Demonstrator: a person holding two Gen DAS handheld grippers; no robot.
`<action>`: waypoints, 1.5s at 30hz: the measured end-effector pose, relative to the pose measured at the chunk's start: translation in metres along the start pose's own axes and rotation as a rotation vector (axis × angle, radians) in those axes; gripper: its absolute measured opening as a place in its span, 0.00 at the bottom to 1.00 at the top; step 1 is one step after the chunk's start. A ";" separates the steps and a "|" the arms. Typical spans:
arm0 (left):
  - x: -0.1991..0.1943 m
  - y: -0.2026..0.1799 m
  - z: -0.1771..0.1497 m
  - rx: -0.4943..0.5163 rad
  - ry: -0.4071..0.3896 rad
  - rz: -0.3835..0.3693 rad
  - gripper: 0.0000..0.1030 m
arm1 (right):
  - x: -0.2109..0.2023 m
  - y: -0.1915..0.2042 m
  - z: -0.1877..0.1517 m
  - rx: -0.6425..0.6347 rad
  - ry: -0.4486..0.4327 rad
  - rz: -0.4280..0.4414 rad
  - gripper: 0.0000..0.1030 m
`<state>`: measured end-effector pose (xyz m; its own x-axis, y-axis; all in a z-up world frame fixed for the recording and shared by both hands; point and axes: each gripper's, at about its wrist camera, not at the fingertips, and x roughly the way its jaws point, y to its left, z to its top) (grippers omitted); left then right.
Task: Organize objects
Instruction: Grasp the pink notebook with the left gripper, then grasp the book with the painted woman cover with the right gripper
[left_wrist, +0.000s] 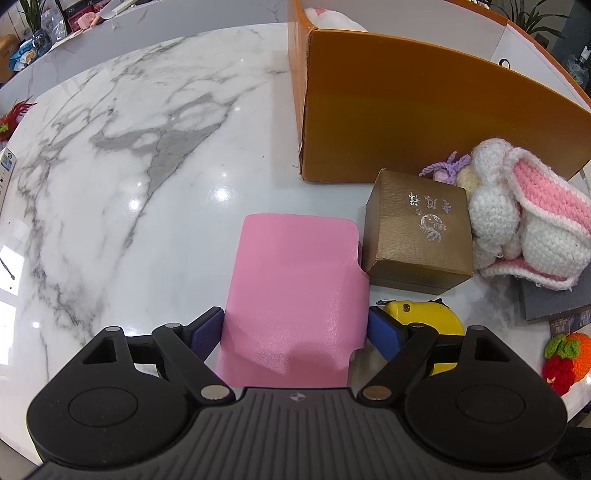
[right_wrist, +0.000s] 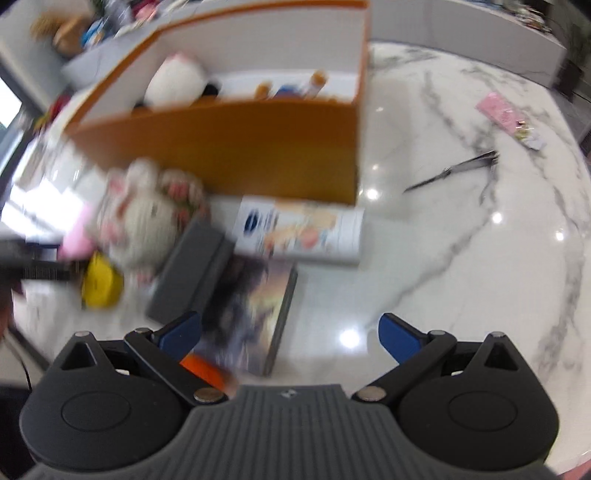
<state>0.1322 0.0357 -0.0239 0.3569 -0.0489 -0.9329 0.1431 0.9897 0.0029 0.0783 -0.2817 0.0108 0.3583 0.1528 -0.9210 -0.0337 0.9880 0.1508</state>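
Note:
My left gripper (left_wrist: 295, 332) is shut on a pink wallet (left_wrist: 295, 291), with a blue pad on each side of it, held over the marble table (left_wrist: 129, 184). An orange box (left_wrist: 424, 107) stands ahead to the right. It also shows in the blurred right wrist view (right_wrist: 236, 151), open at the top, with a plush toy (right_wrist: 177, 81) and small items inside. My right gripper (right_wrist: 290, 332) is open and empty above a picture book (right_wrist: 255, 314).
Near the left gripper lie a gold carton (left_wrist: 417, 236), a crocheted bunny (left_wrist: 524, 221), a yellow tape measure (left_wrist: 432, 321), a grey case (left_wrist: 554, 295) and crocheted fruit (left_wrist: 565, 358). The right wrist view shows a white carton (right_wrist: 299, 232), scissors (right_wrist: 454, 170) and a pink packet (right_wrist: 498, 110).

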 end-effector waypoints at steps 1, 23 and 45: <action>0.000 0.000 0.000 -0.001 0.000 0.000 0.95 | 0.005 0.003 -0.002 -0.014 0.013 -0.004 0.99; 0.001 0.001 0.000 0.010 0.002 -0.006 0.95 | 0.027 -0.016 -0.005 -0.047 -0.043 -0.130 0.99; 0.000 0.000 -0.005 0.012 -0.026 -0.005 0.95 | 0.045 -0.023 -0.010 -0.061 -0.079 -0.147 0.99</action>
<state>0.1278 0.0360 -0.0252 0.3803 -0.0575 -0.9231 0.1559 0.9878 0.0027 0.0858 -0.2978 -0.0377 0.4356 0.0068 -0.9001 -0.0309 0.9995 -0.0074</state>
